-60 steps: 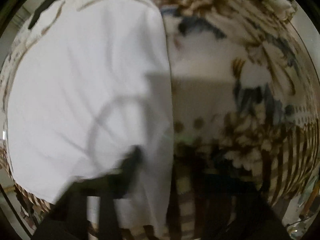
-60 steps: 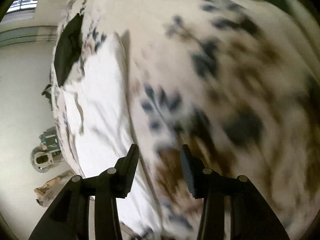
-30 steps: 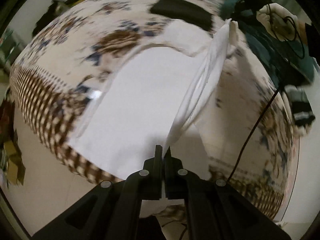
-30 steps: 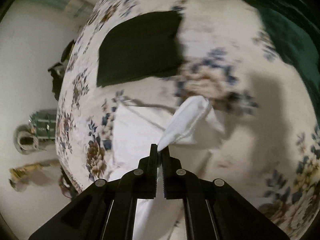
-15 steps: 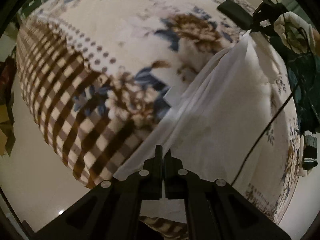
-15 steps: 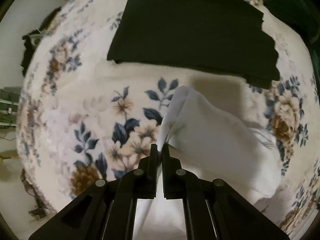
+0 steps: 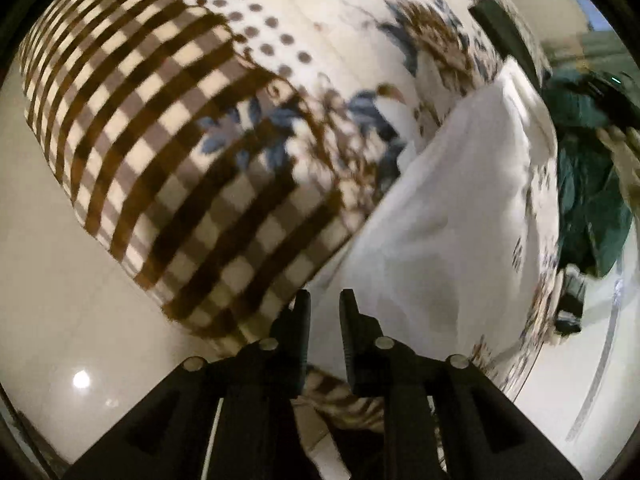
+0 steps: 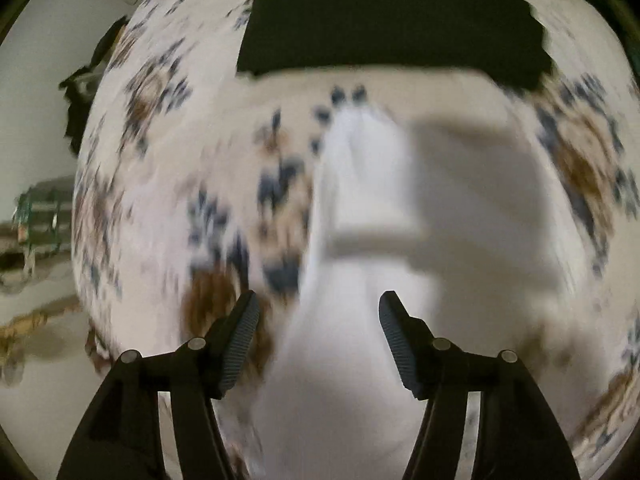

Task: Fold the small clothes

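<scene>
A white garment (image 7: 452,216) lies folded over on the floral bedspread (image 7: 320,20), near the bed's checked edge. My left gripper (image 7: 323,302) is open by a narrow gap, with the garment's near corner just beyond its fingertips and nothing held. In the right wrist view the white garment (image 8: 360,240) lies below and ahead of my right gripper (image 8: 318,308), which is wide open and empty. That view is blurred.
A folded black garment (image 8: 392,16) lies on the bedspread (image 8: 168,168) beyond the white one; it shows as a dark strip in the left wrist view (image 7: 504,36). A dark green cloth (image 7: 588,200) lies at the right. Pale floor (image 7: 52,280) lies beside the bed.
Both grippers were shut on the white garment's edge and carried it over in a fold. Now both have opened and let go, and the garment lies on the bed.
</scene>
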### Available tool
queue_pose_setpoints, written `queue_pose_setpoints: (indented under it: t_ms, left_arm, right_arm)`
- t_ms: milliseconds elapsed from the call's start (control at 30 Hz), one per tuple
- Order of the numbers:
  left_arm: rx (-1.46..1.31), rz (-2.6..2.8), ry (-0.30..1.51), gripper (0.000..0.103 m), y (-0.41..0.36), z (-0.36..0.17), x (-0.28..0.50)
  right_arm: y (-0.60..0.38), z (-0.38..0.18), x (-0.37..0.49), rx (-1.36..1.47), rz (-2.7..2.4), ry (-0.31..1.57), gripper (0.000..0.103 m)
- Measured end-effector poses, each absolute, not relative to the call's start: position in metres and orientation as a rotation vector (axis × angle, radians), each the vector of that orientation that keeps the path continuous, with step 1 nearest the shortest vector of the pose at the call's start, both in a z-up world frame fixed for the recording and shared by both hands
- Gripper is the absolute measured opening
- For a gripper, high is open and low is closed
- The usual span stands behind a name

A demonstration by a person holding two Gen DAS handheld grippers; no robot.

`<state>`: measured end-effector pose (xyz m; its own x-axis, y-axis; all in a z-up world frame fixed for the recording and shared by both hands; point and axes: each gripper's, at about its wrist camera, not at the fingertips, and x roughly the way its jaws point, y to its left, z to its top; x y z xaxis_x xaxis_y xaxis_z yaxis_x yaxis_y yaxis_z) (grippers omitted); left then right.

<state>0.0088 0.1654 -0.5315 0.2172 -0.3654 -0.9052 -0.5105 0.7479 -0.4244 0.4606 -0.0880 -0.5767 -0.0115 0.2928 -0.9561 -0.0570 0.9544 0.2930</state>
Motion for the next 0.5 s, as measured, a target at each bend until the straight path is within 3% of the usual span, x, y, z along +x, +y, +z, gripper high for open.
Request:
queue_pose_setpoints:
  t_ms: [133, 267, 300, 333, 400, 500]
  left_arm:
    - [-0.754, 0.073, 1.444, 0.013, 0.152, -0.529, 0.012]
    - [-0.732, 0.055, 1.437, 0.014, 0.144, -0.523, 0.013]
    - [-0.728, 0.059, 1.435, 0.018, 0.141, -0.521, 0.014]
    - [-0.702, 0.067, 1.441, 0.031, 0.137, -0.521, 0.015]
    - [-0.666, 0.044, 1.441, 0.046, 0.128, -0.517, 0.018]
    - [-0.606, 0.027, 1.485, 0.048, 0.113, -0.521, 0.025]
  right_arm:
    - [-0.131, -0.571, 0.350, 0.179, 0.275, 1.649, 0.065]
    - [-0.159, -0.610, 0.230, 0.265, 0.244, 1.810, 0.065]
    - [-0.163, -0.623, 0.202, 0.294, 0.241, 1.845, 0.065]
    - [-0.165, -0.635, 0.176, 0.329, 0.241, 1.868, 0.065]
    - [-0.169, -0.658, 0.132, 0.348, 0.222, 1.884, 0.065]
    - [-0.164, -0.672, 0.094, 0.315, 0.238, 1.837, 0.065]
